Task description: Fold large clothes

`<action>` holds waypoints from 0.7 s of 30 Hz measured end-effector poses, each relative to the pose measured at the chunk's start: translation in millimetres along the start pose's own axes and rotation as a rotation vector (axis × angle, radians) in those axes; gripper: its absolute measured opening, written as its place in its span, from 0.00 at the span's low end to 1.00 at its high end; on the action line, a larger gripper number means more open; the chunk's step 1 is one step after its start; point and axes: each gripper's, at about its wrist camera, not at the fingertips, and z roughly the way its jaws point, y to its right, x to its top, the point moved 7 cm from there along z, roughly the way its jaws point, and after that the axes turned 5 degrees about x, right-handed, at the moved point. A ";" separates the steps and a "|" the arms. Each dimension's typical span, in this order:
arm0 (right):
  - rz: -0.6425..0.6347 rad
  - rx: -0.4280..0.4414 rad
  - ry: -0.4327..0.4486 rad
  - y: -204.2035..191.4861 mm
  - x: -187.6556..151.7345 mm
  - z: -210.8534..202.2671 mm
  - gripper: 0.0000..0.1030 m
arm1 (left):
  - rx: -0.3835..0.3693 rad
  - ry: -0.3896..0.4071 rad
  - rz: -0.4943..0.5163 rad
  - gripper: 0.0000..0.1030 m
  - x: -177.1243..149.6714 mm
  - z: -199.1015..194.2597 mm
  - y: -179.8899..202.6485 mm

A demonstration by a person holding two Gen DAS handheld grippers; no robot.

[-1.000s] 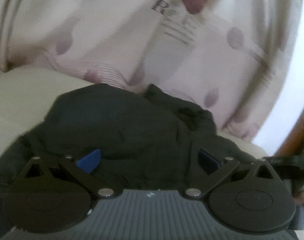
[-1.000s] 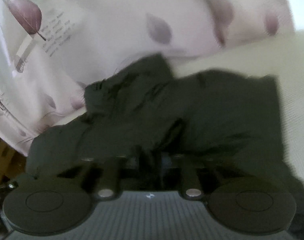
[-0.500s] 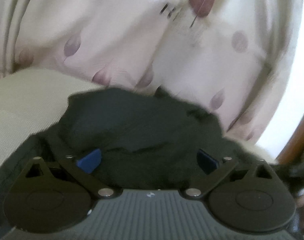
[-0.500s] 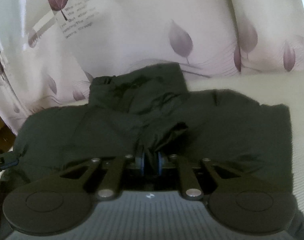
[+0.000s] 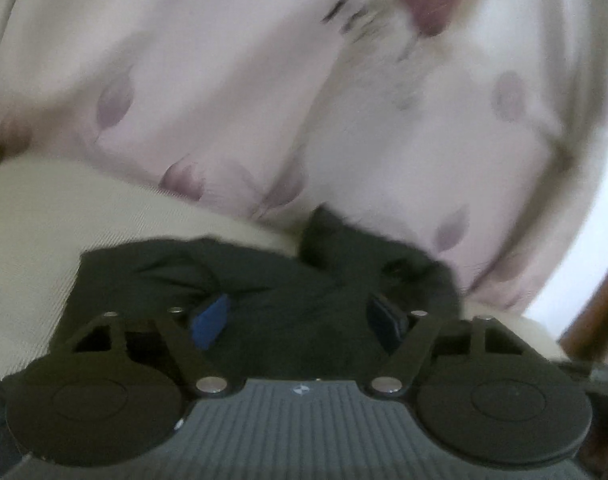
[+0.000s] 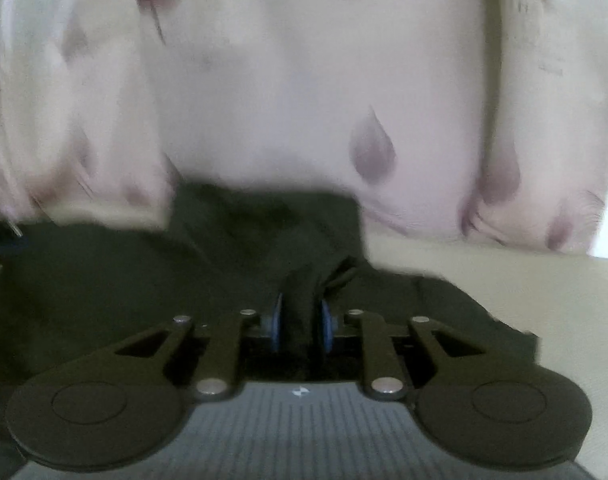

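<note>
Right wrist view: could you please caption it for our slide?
Right hand-held gripper, opening, with a fold of dark garment between its pads.

Backdrop: pale pinkish curtain fabric printed with mauve leaves (image 5: 231,92), hanging in soft folds across the far side, blurred in both views (image 6: 304,92).
Print: dark lettering on the curtain, upper right in the left view, too blurred to read.
Surface: cream ribbed woven covering (image 5: 35,232), left and near (image 6: 504,280).
Far right: brown wooden edge (image 5: 596,316), beside a bright white area.
</note>
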 end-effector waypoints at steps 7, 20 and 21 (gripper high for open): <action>0.009 -0.048 -0.078 14.3 -40.7 25.1 0.25 | 0.051 -0.074 -0.011 0.65 -20.9 28.2 -32.1; 0.156 0.018 -0.042 30.4 -38.2 -13.2 0.31 | 0.201 -0.016 0.054 0.79 -10.7 -22.6 -27.2; 0.205 0.034 0.032 36.0 -35.9 -40.8 0.40 | 0.194 0.003 0.053 0.88 -9.2 -39.0 -26.2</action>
